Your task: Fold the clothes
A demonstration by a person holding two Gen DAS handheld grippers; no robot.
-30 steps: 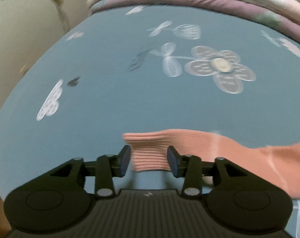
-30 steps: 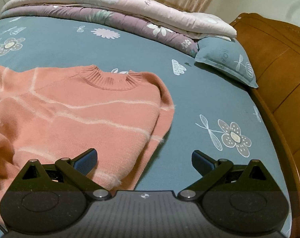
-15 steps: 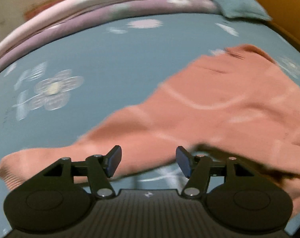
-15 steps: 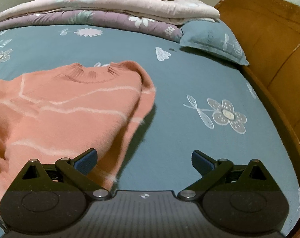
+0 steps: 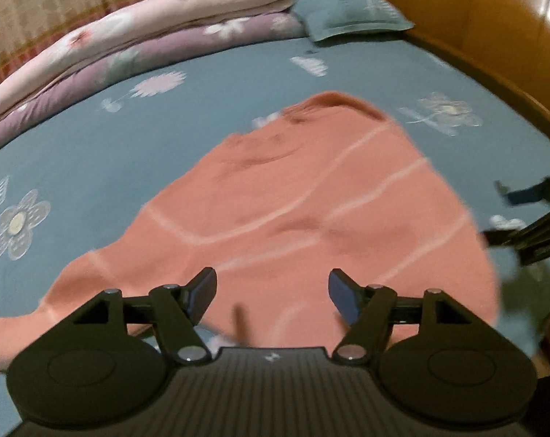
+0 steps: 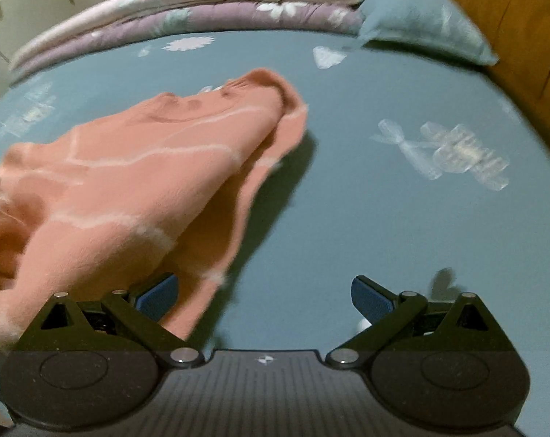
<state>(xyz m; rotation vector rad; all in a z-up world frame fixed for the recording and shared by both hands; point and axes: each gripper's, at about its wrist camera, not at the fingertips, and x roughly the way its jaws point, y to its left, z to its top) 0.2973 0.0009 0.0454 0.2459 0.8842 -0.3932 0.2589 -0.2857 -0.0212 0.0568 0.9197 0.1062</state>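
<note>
- Your left claw and right claw are both spread, pinching nothing.
- The sweater lies rumpled mid-bed, one side doubled over; most folding remains.

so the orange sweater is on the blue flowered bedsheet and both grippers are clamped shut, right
Not quite. The orange sweater does lie on the blue flowered bedsheet, but both wrist views show the left gripper and right gripper open, jaws apart.

left gripper — jaws apart, nothing between | right gripper — jaws spread wide, nothing gripped
</note>
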